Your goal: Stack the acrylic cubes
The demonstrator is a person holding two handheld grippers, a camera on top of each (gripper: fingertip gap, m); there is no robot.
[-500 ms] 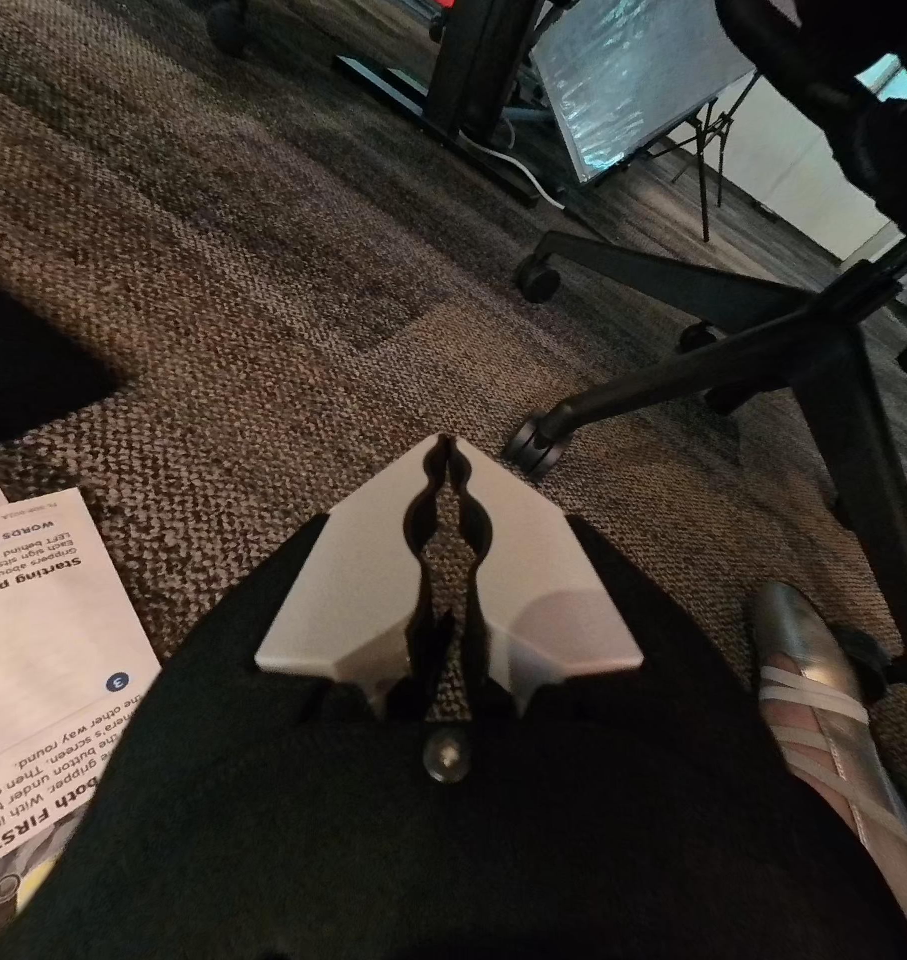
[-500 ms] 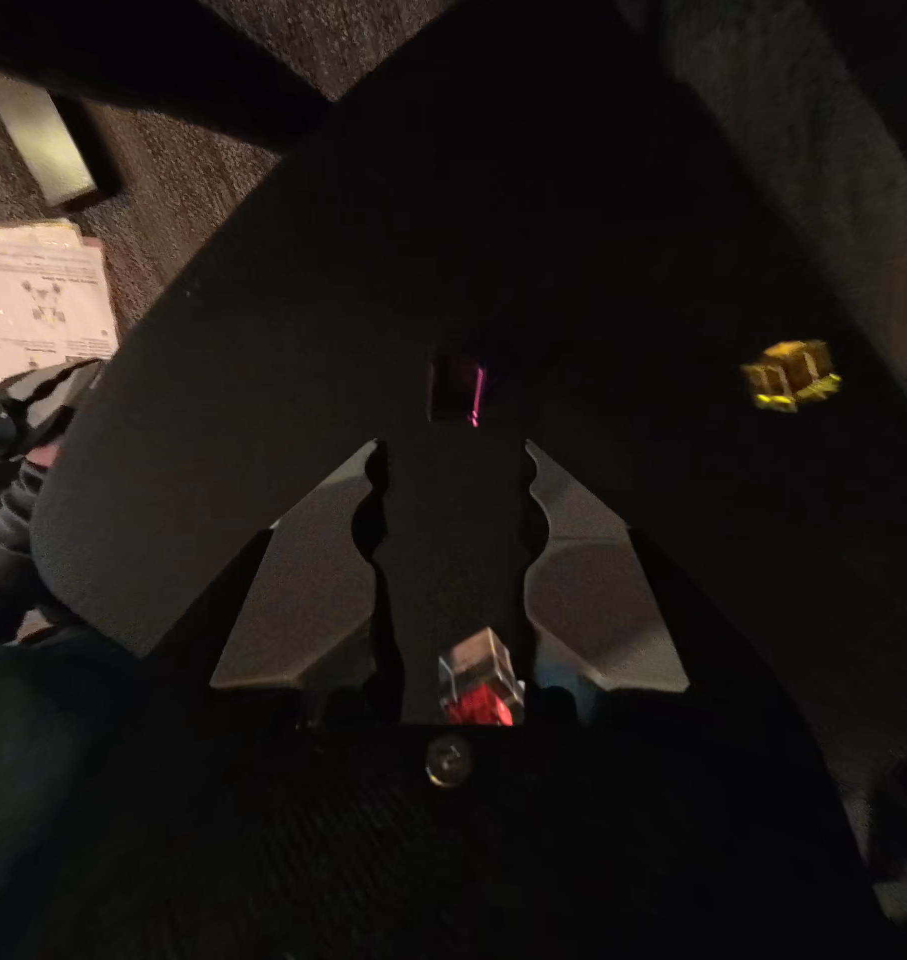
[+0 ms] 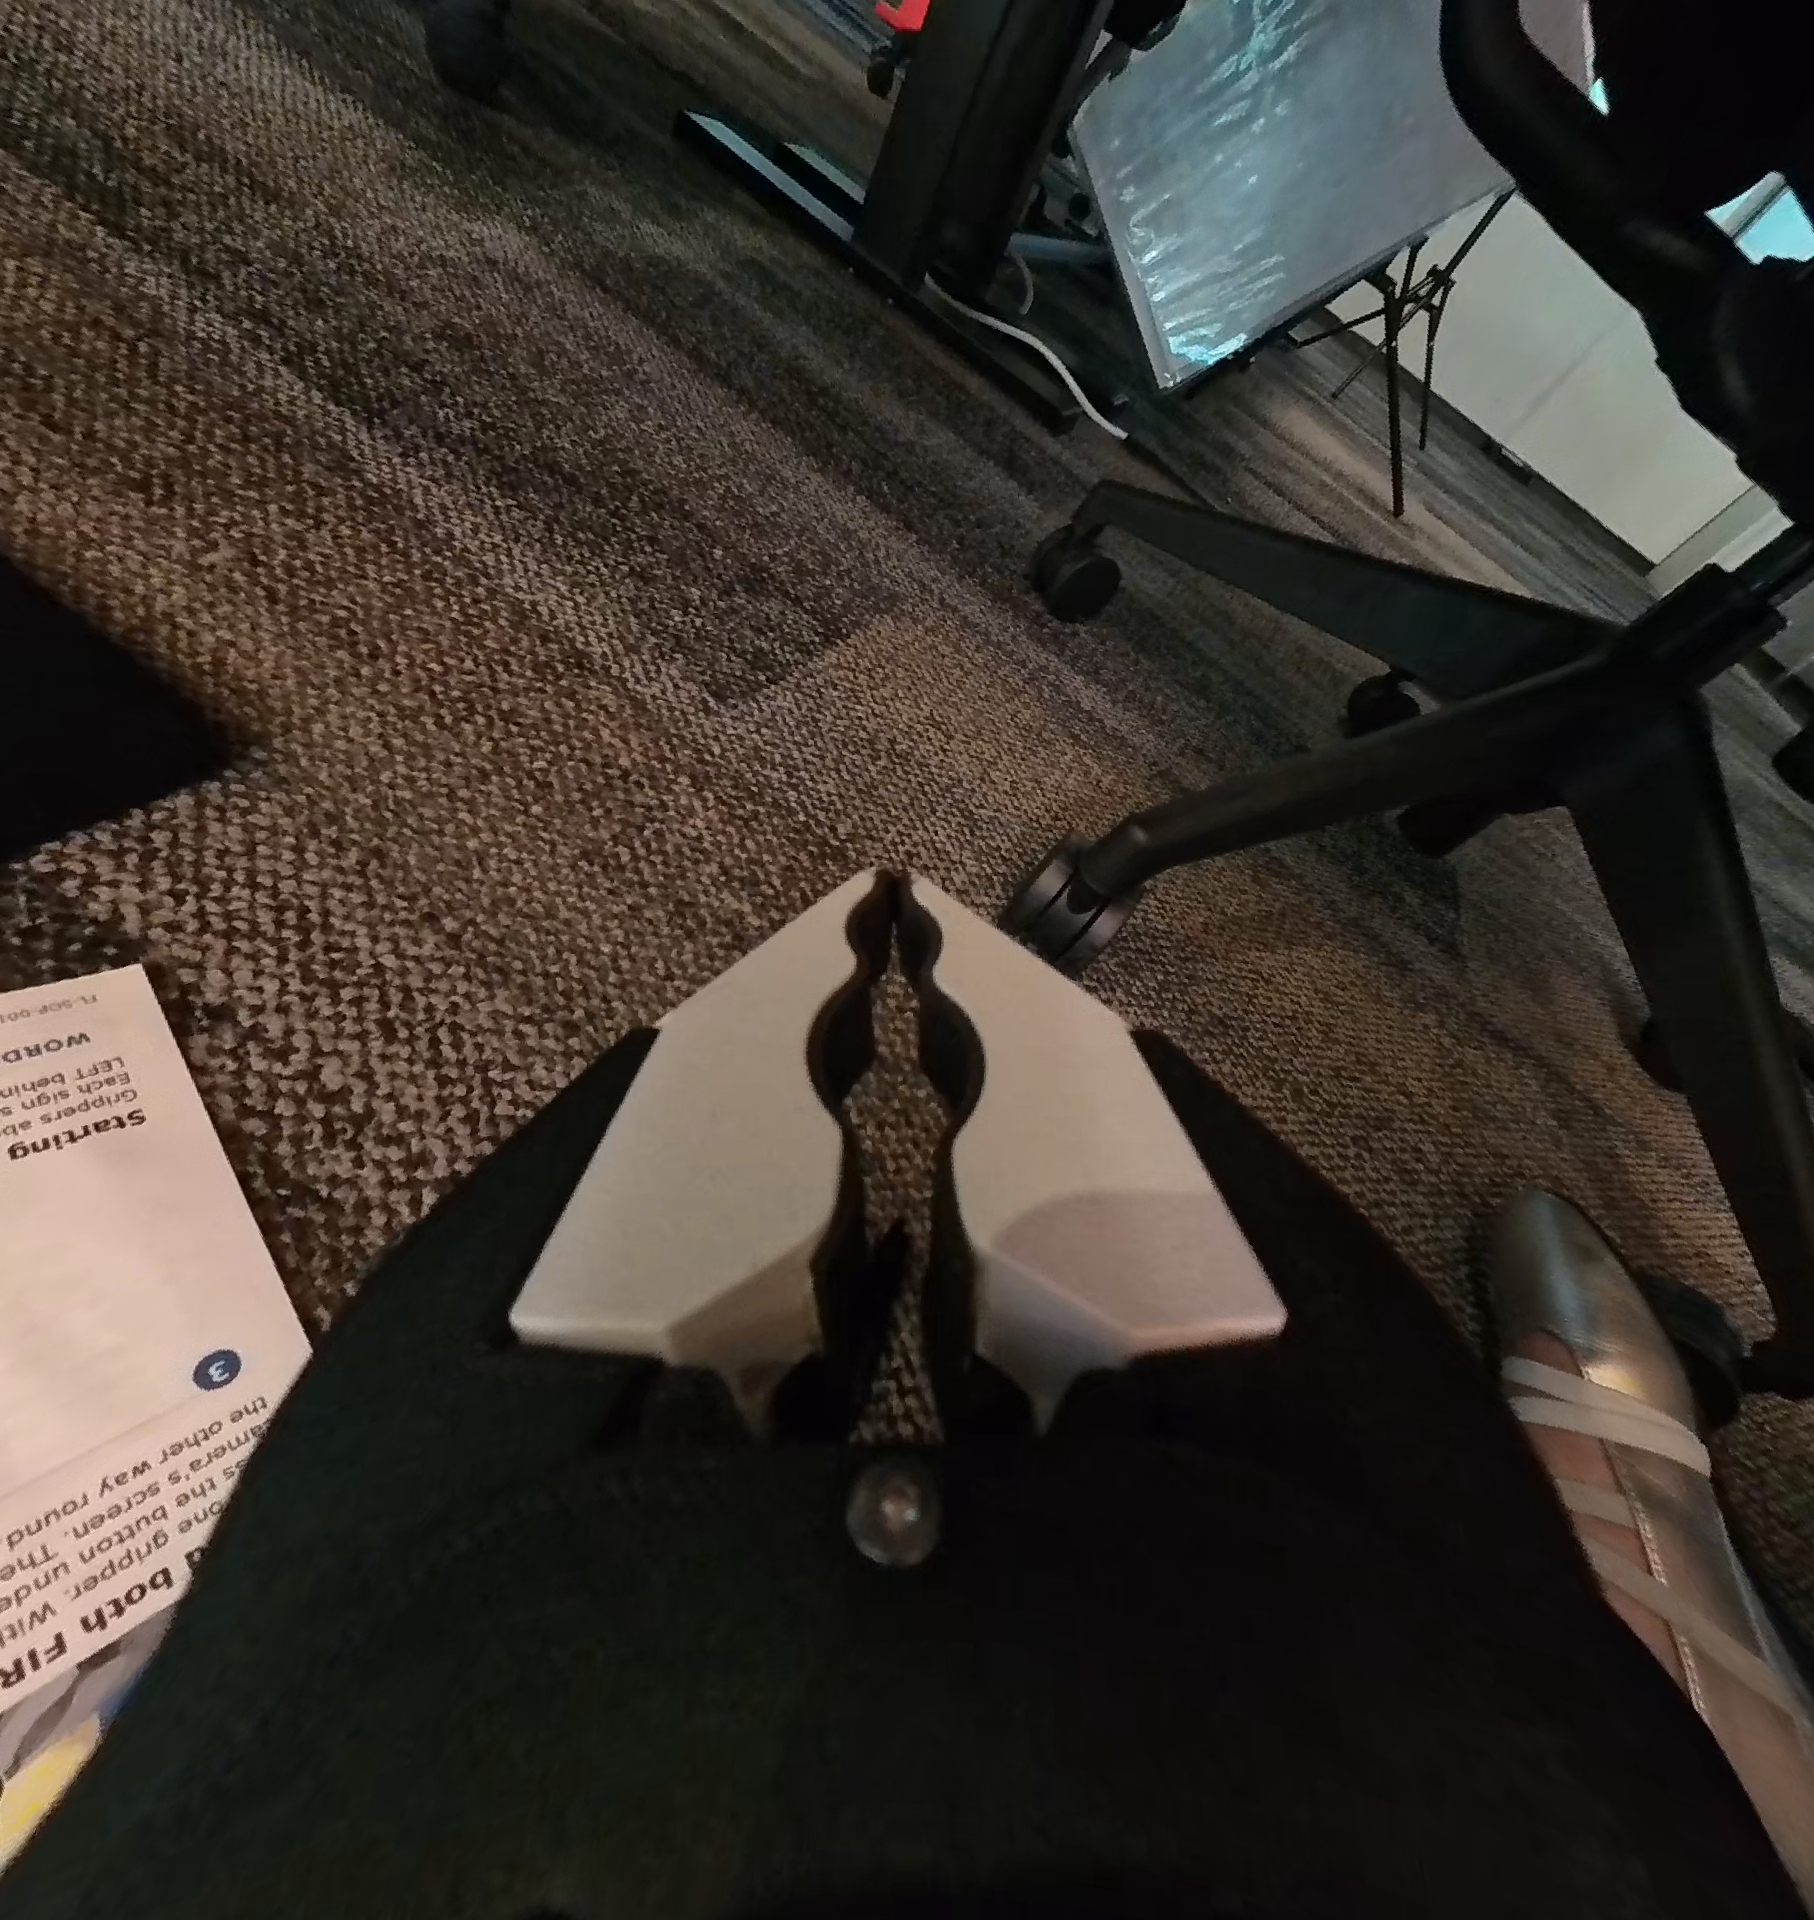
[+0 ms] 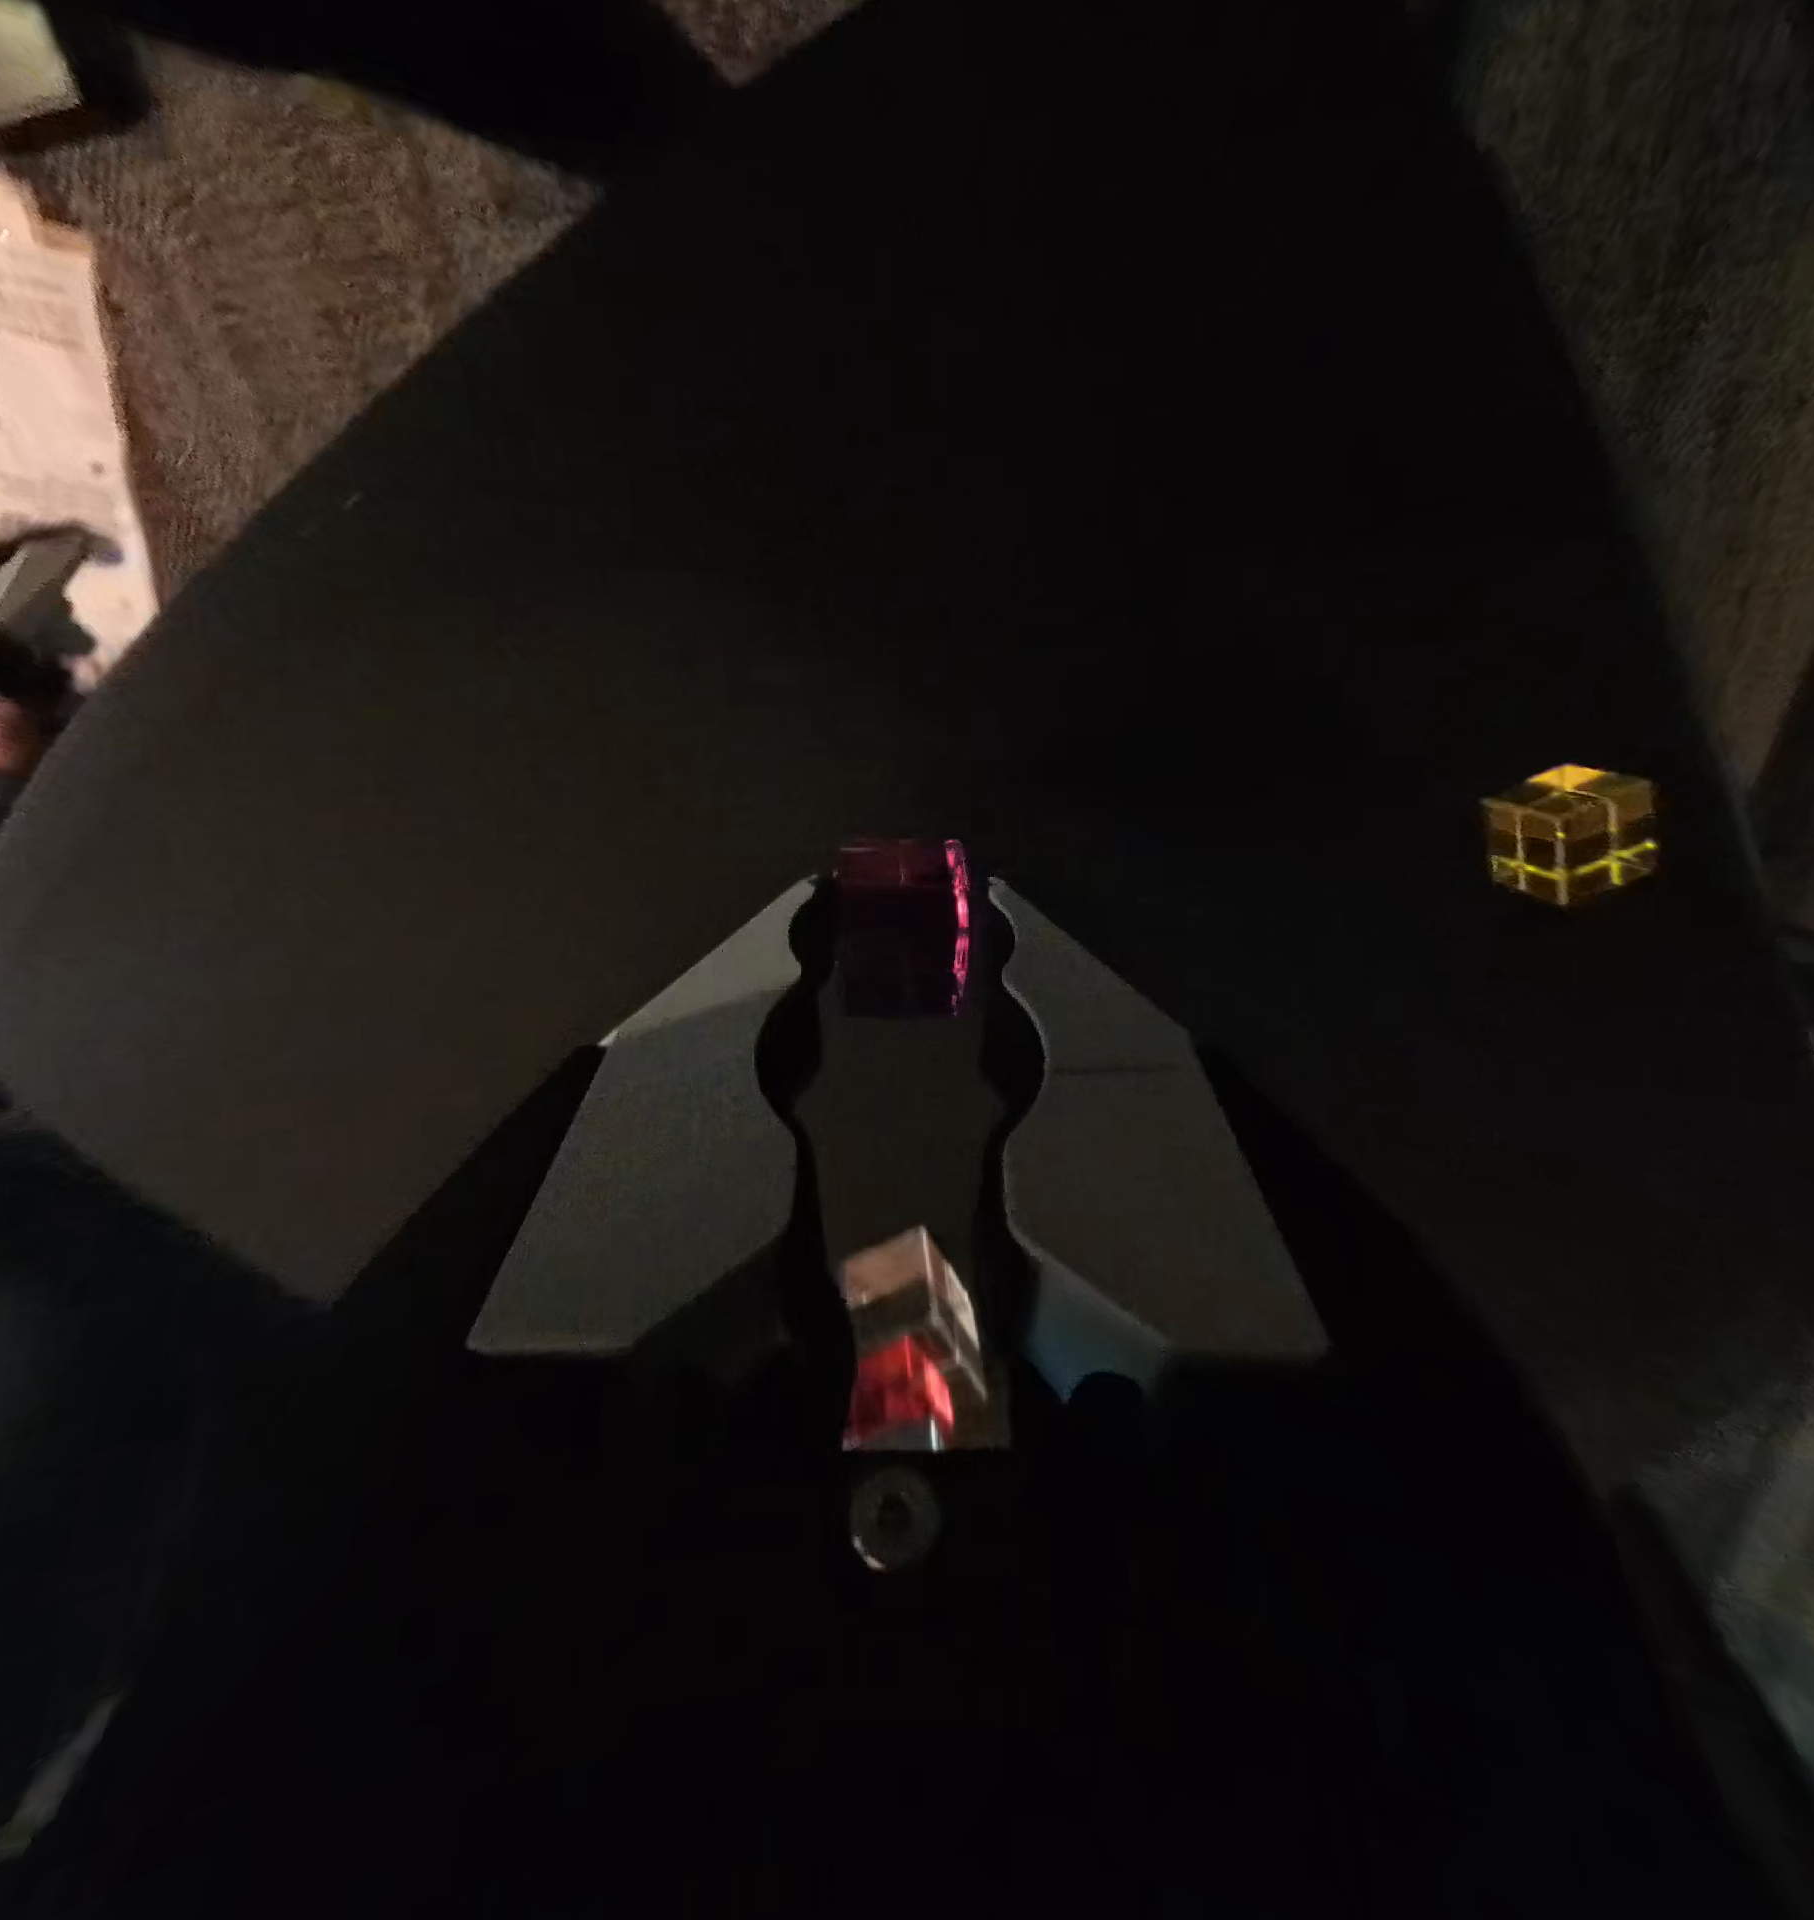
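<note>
Left gripper [image 3: 895, 883]: fingertips meet, nothing between, poised over brown carpet [image 3: 487, 644]. Black chair caster [image 3: 1074, 914] just beside tips; printed sheet [image 3: 72, 1226] at lower left; silver shoe [image 3: 1609, 1434] at right.

Right gripper [image 4: 903, 904]: narrow, closed on dark magenta cube [image 4: 898, 925] over dim black mat [image 4: 674, 520]. Clear-and-red cube [image 4: 908, 1340] sits near gripper base. Yellow cube [image 4: 1568, 836] well apart, right.

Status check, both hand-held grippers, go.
Left hand-held gripper shut, empty, above carpet. Right hand-held gripper shut on magenta cube. Yellow cube off right.
</note>
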